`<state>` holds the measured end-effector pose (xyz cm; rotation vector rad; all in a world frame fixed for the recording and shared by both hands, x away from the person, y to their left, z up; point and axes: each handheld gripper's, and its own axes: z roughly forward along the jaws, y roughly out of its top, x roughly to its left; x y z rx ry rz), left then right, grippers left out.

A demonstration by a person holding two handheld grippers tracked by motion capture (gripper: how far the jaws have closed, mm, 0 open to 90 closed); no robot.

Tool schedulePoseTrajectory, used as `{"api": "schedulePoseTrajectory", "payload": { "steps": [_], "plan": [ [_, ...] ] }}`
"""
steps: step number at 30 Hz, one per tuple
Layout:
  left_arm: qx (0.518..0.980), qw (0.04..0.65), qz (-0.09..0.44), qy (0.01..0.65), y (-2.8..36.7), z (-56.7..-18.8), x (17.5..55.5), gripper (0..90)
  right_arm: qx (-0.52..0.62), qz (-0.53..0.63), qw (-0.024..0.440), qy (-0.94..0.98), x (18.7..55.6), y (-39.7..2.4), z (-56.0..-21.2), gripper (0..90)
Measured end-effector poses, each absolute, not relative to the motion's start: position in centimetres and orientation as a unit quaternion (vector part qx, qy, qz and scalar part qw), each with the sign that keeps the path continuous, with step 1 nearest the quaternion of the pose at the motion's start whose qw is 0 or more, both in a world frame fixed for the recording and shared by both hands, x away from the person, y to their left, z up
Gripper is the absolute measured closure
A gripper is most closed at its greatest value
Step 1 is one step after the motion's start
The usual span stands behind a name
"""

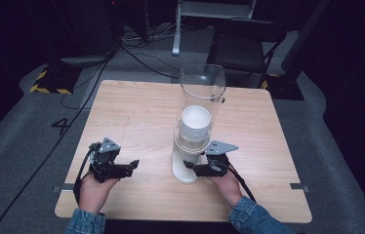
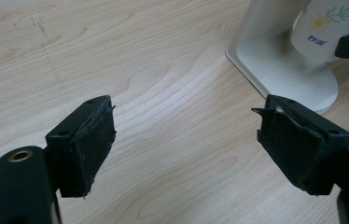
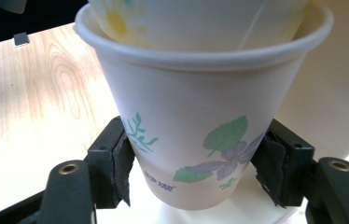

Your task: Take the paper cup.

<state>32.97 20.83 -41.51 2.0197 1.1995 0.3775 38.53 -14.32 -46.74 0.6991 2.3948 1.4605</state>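
Note:
A cup dispenser stands mid-table: a clear tube (image 1: pixel 202 85) over a white base (image 1: pixel 184 170), with a stack of paper cups (image 1: pixel 194 126) hanging out of its bottom. My right gripper (image 1: pixel 195 167) reaches in from the right. Its pads press both sides of the lowest flower-print cup (image 3: pixel 196 116), and my right gripper (image 3: pixel 196 163) is shut on it. Another cup (image 3: pixel 196 18) is nested inside the held one. My left gripper (image 1: pixel 131 165) rests low over the wood left of the base, and my left gripper (image 2: pixel 186 116) is open with nothing between its jaws.
The wooden table (image 1: pixel 136 112) has bare surface to the left of and behind the dispenser. In the left gripper view the white base (image 2: pixel 284 70) and a printed cup (image 2: pixel 324 28) sit at top right. A dark chair (image 1: pixel 244 46) and floor cables lie beyond the far edge.

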Motion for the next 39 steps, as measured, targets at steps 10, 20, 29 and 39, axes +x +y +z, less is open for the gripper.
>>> {"api": "schedulePoseTrajectory", "payload": {
  "steps": [10,20,29,39],
  "plan": [
    [0.787,0.372,0.143,0.471,20.8,-41.7,33.1,18.7,0.230,0.467,0.147,0.841,38.2,-14.3,-46.7,35.1],
    [0.788,0.379,0.128,0.468,20.5,-41.9,34.0,18.7,0.230,0.429,0.154,0.860,37.8,-14.9,-47.3,35.1],
    [0.796,0.377,0.125,0.457,19.5,-42.0,35.1,18.7,0.236,0.409,0.165,0.866,37.3,-16.0,-47.5,35.1],
    [0.802,0.377,0.121,0.448,18.7,-42.0,36.2,18.8,0.254,0.401,0.180,0.861,37.2,-18.6,-46.9,35.1]
  ]
}}
